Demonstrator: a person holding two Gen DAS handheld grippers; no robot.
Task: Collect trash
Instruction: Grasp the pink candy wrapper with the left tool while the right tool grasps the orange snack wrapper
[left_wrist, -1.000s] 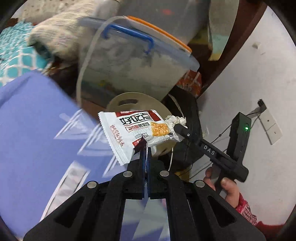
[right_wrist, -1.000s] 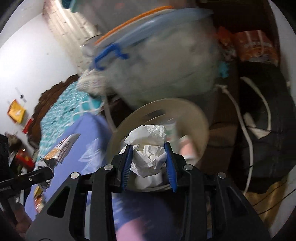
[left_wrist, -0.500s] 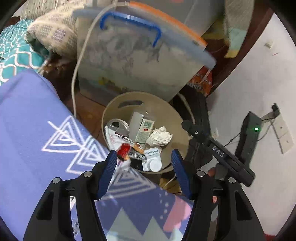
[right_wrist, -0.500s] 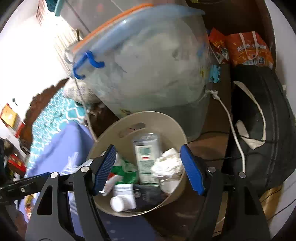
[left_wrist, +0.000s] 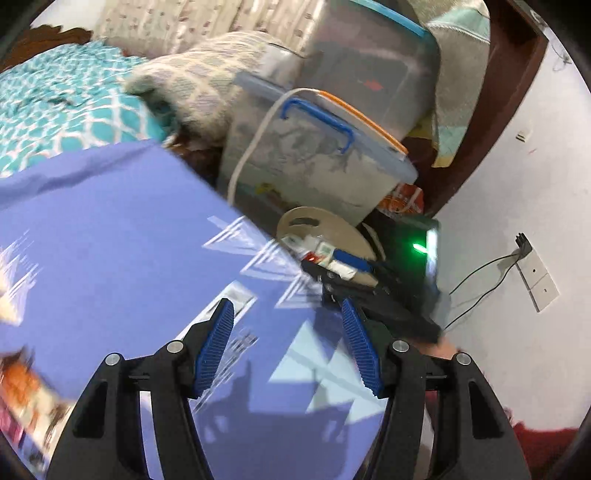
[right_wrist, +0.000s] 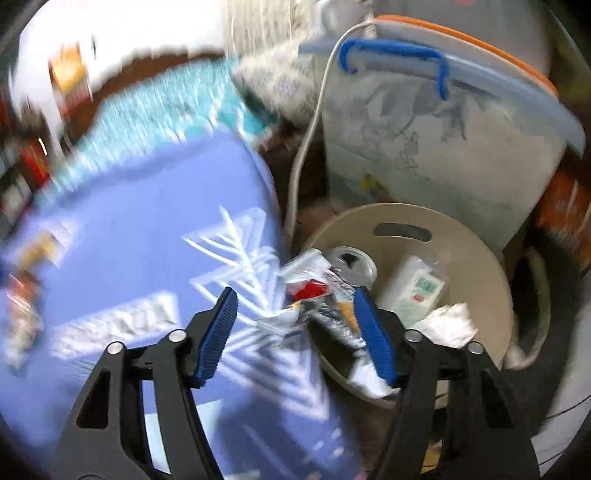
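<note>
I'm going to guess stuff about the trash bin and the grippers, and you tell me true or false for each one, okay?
1. The crumpled tissue lies inside the bin. True.
2. The left gripper is squeezing a snack wrapper. False: its jaws stand open with nothing between them.
3. The right gripper is open. True: it holds nothing, and its jaws have just been closing a little.
4. The bin is empty. False: a can, a small carton and wrappers are in it.
5. The storage box behind the bin has a red handle. False: its handle is blue.
</note>
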